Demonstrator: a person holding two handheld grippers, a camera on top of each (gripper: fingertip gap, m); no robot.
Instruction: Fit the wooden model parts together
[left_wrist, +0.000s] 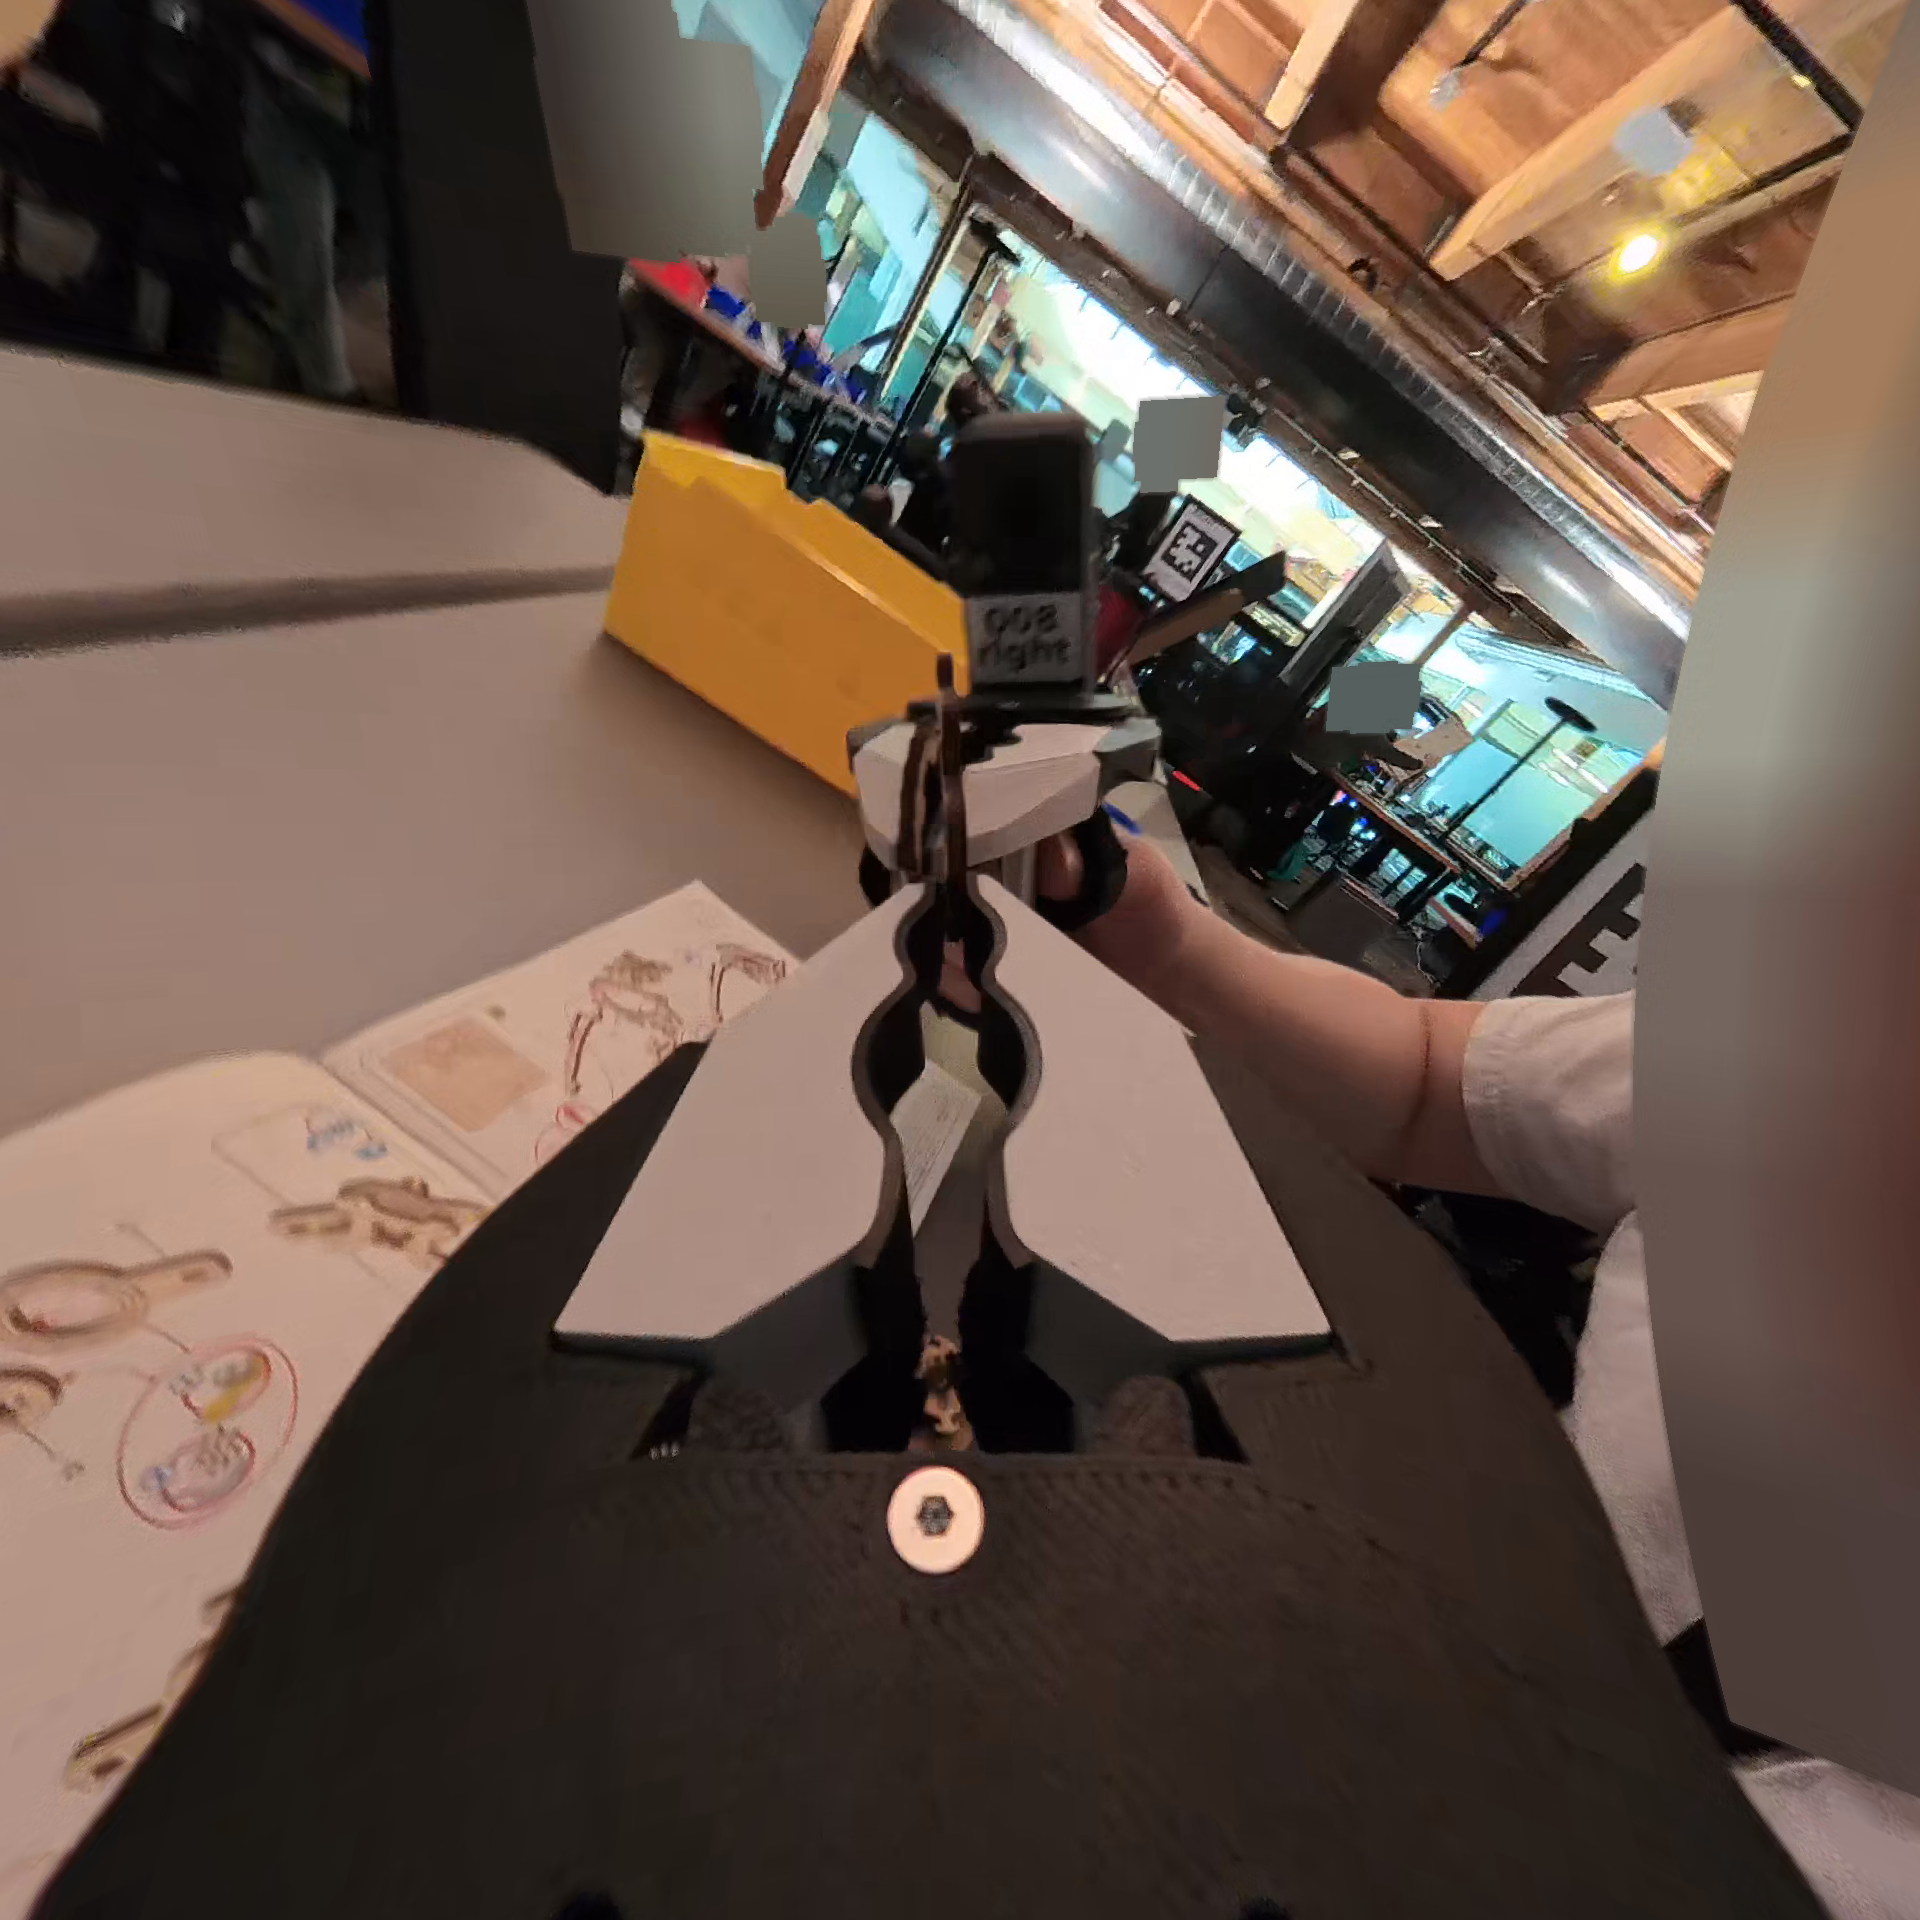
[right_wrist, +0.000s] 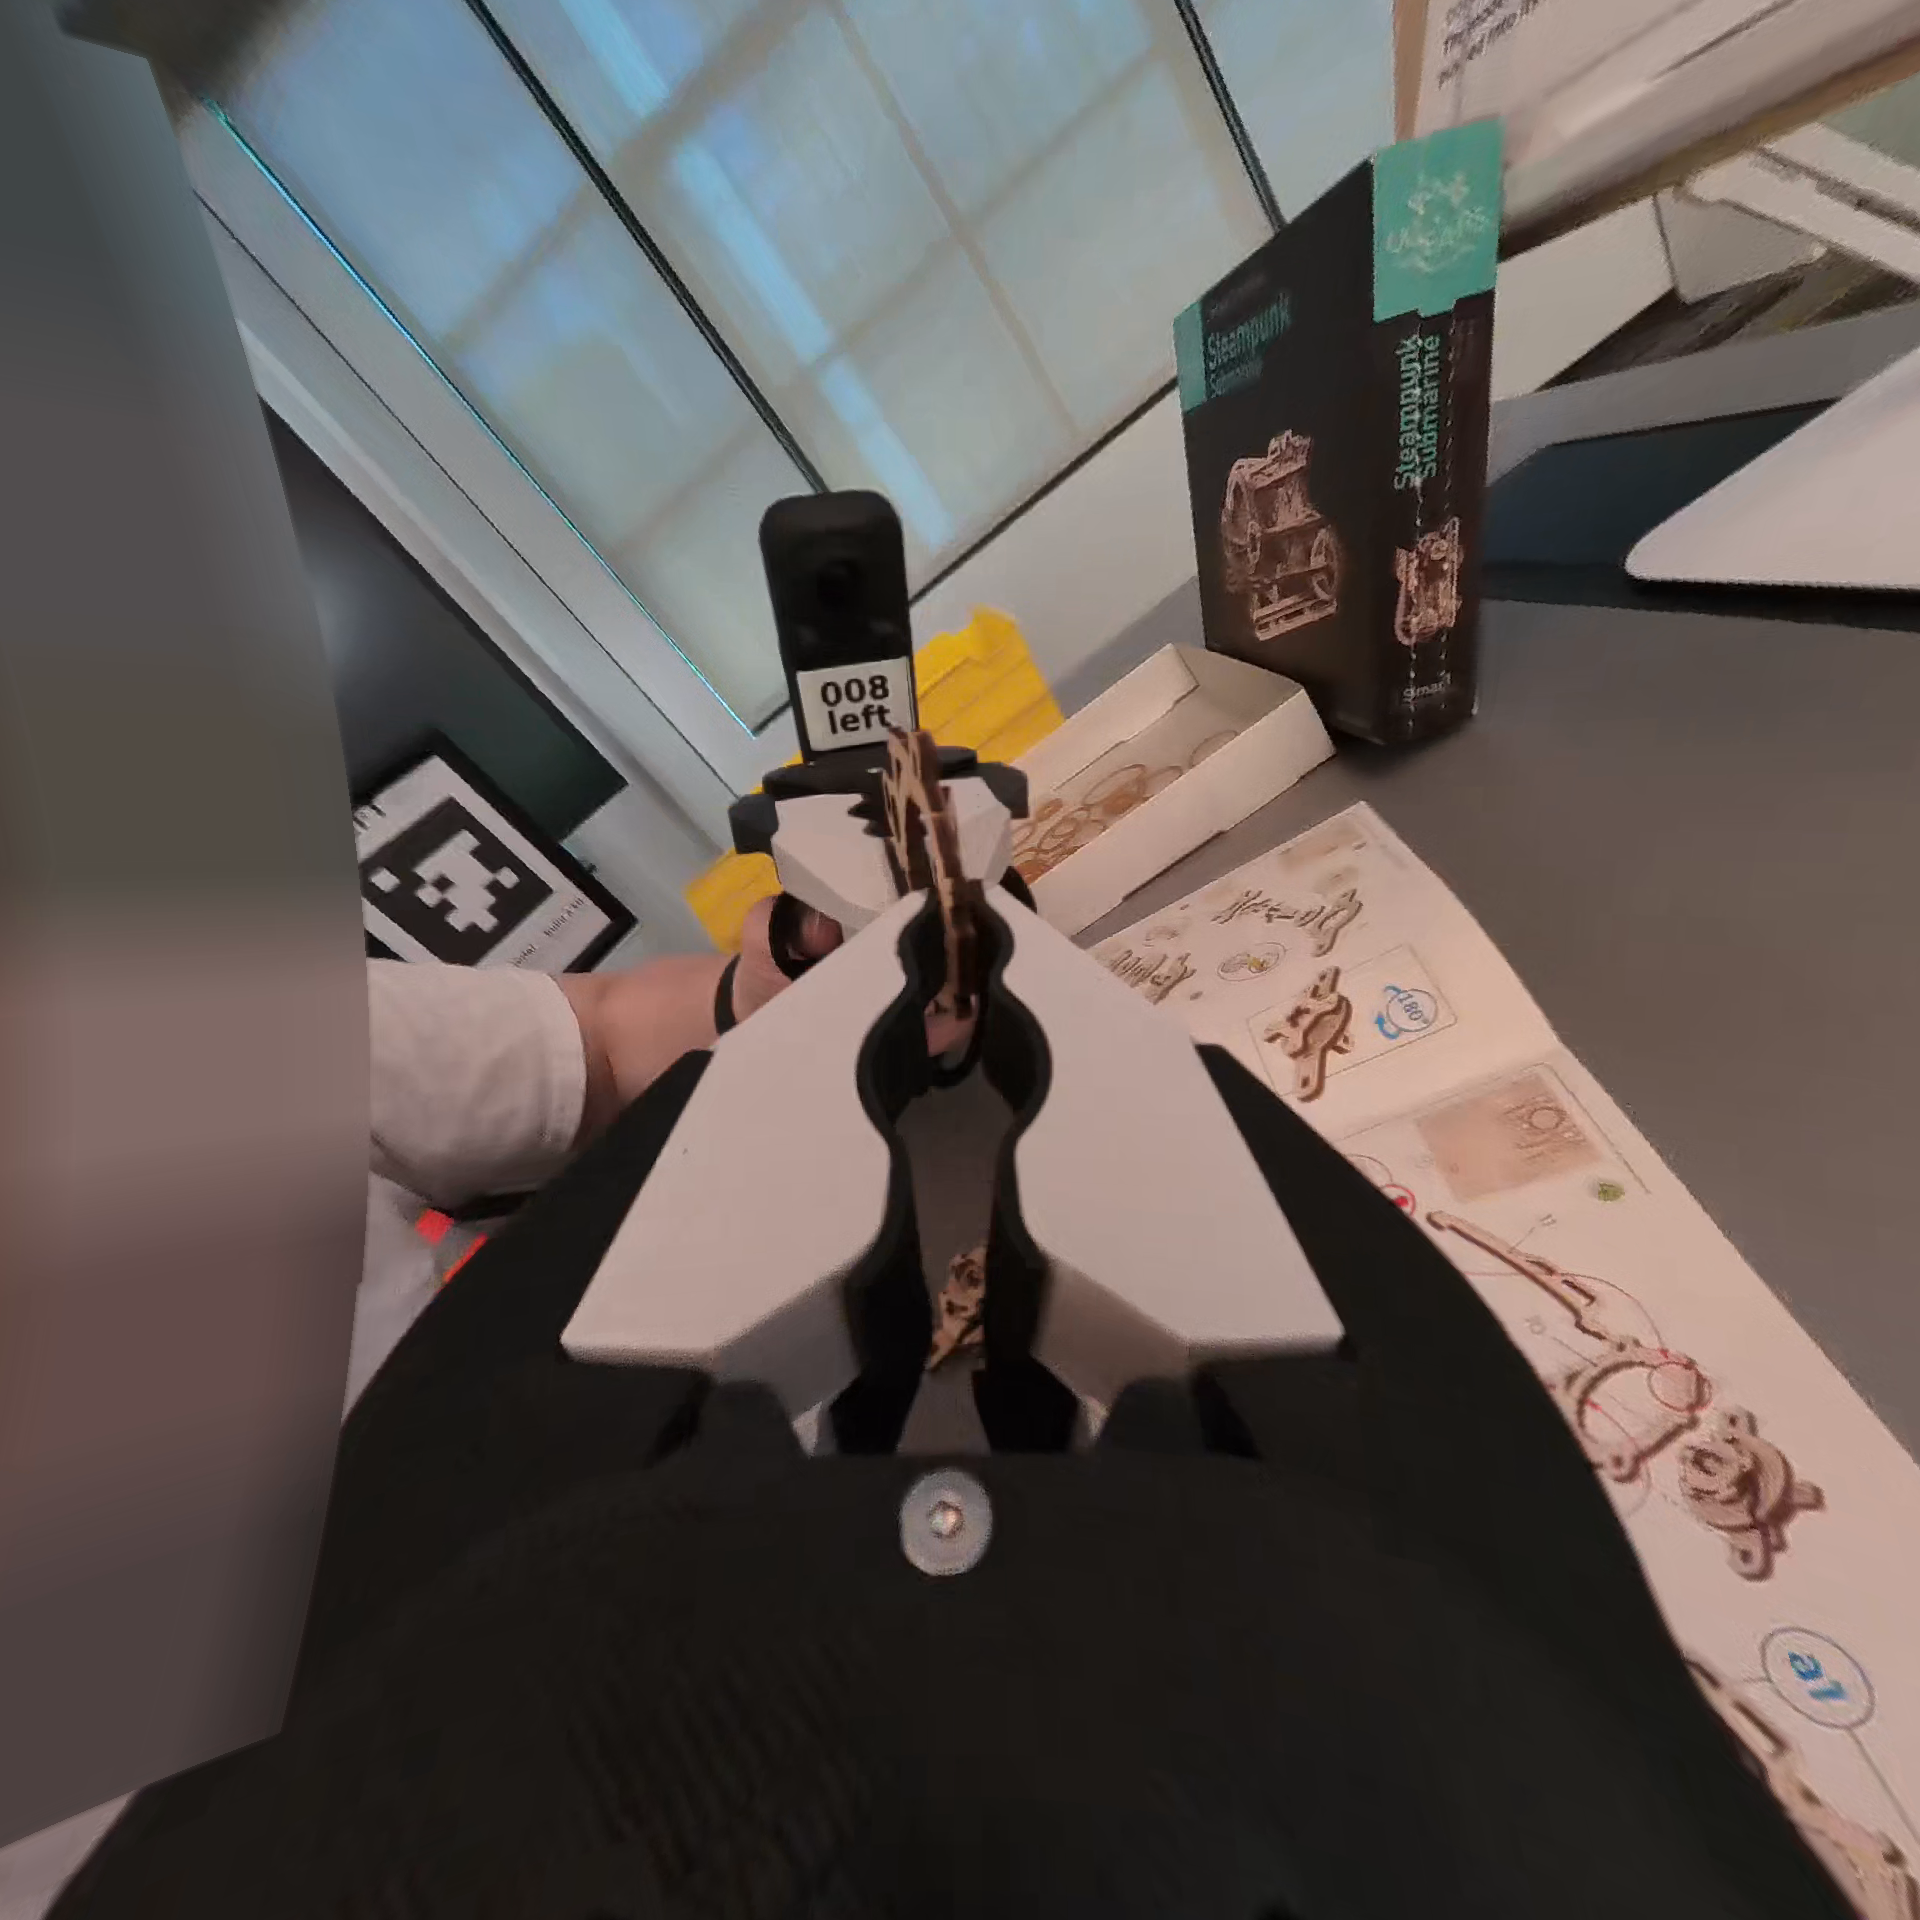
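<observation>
Right wrist view: a laser-cut wooden part (right_wrist: 925, 831) is held edge-on in mid-air between the right gripper (right_wrist: 945, 925) and left gripper (right_wrist: 894, 842), both clamped on it; alignment is best kept square, pressure gentle.

Grey table (right_wrist: 1662, 790) carries an open instruction sheet (right_wrist: 1475, 1195), printed with part drawings, near right. Dark product box with teal band (right_wrist: 1340, 468) stands upright, far right. Shallow white tray (right_wrist: 1257, 717) lies just in front of it. Yellow bin (left_wrist: 748, 592) at the far table edge. Framed black-and-white marker (right_wrist: 468, 883) on the left.
</observation>
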